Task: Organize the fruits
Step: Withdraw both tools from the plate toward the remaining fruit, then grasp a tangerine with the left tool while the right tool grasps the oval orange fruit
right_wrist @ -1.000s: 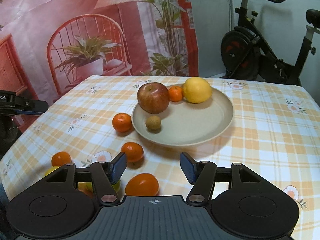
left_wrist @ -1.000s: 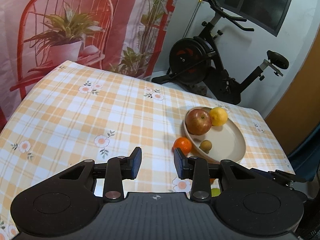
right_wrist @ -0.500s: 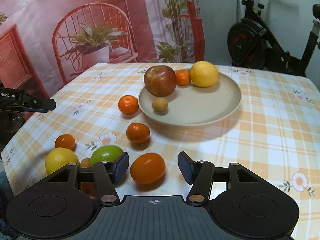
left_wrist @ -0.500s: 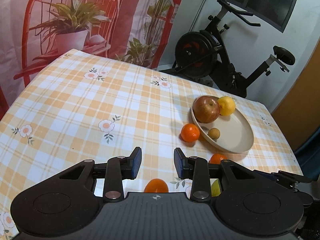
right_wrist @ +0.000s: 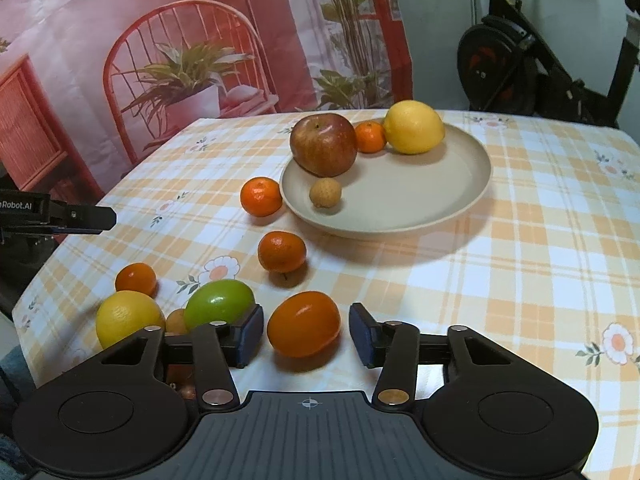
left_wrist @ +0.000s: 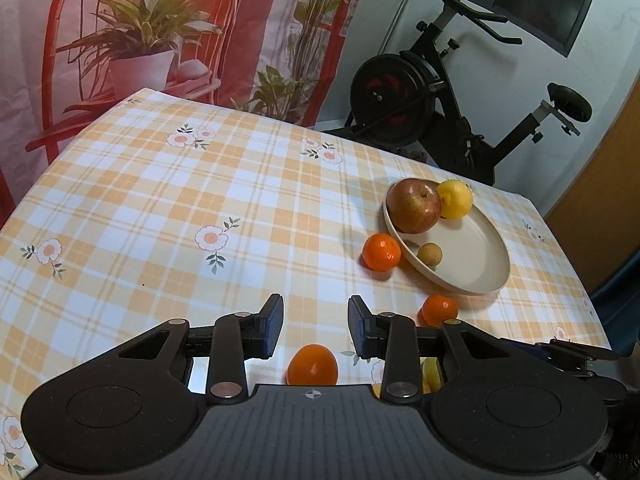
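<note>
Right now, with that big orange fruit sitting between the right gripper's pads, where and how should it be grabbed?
Grip the large orange fruit across its widest middle, coming from the near side as the right gripper already does. It lies long side across, so the closing pads meet its rounded ends; centring low should keep it from squirting out toward the green fruit.

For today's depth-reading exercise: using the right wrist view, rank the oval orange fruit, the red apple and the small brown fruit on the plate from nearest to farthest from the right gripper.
1. Oval orange fruit: on the cloth between the fingers of the right gripper, whose jaws are closing with gaps still showing.
2. Small brown fruit: on the plate's near left part.
3. Red apple: behind it, at the plate's far left.
</note>
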Tool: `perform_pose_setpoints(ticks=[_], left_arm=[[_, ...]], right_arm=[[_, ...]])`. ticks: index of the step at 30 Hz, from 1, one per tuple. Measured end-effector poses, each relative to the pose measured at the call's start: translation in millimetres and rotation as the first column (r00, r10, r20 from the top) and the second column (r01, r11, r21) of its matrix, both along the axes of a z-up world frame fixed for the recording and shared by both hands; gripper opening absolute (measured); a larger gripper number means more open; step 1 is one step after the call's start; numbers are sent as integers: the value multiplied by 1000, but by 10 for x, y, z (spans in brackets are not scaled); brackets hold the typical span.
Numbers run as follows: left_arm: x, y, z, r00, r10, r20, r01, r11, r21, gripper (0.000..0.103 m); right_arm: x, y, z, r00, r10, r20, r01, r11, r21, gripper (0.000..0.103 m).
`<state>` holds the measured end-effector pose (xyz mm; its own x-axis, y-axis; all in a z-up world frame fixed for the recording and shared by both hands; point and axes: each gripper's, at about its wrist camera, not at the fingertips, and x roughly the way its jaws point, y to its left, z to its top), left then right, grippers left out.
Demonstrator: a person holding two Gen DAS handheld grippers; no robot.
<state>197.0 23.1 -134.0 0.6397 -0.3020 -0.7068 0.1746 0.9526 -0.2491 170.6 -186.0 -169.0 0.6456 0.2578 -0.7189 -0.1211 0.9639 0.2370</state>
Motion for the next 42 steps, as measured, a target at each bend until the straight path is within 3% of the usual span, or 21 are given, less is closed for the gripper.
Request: perform_pose_setpoints(ticks=[42], left_arm=[[-10, -15, -95, 999, 0, -54, 0, 1000, 7, 37]], right_arm=[[66, -17, -97, 999, -35, -35, 38, 997, 67, 38]])
